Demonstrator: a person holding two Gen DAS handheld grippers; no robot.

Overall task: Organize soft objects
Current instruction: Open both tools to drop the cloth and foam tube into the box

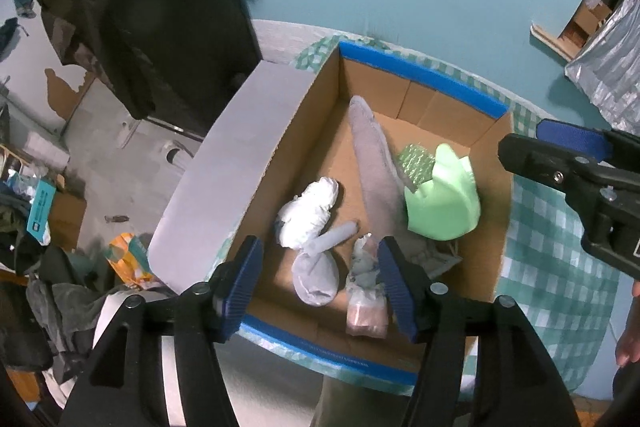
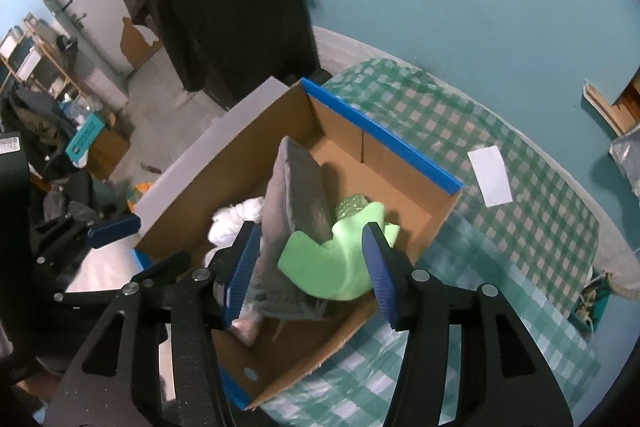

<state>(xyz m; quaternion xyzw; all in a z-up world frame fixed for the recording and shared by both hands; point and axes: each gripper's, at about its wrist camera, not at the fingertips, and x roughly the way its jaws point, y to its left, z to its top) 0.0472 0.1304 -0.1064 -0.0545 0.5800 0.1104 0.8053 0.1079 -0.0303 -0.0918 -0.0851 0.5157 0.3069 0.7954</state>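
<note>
1. I am holding my left gripper point(image 1: 320, 287) above the near end of the cardboard box point(image 1: 490, 227), its two blue pads spread wide apart with nothing between them.
2. I am holding my right gripper point(image 2: 310, 267) above the same box point(image 2: 404, 211), jaws also standing wide and gripping nothing; the green foam piece point(image 2: 340, 263) and the grey cloth point(image 2: 292, 195) are showing between the pads, but I cannot tell that either pad is touching them.
3. The box is sitting on a green-and-white checked tablecloth point(image 2: 520, 211), with blue tape point(image 1: 420, 75) running along its far and near rims and a grey flap point(image 1: 236, 155) standing up on one side.
4. Inside the box, the long grey cloth point(image 1: 372, 163) is lying lengthwise, leaning up toward the far wall.
5. The green foam piece point(image 1: 440, 199) is resting against that cloth, with a patch of bubble wrap point(image 1: 416, 159) just behind it.
6. A crumpled white bundle point(image 1: 308, 215) is lying on the box floor, with a rolled grey sock point(image 1: 316, 271) just beside it.
7. A small clear bag point(image 1: 366, 295) of pinkish and pale stuff is sitting near the front wall, close to one pad of my left gripper.
8. A white slip of paper point(image 2: 490, 175) is lying on the tablecloth beyond the box.
</note>
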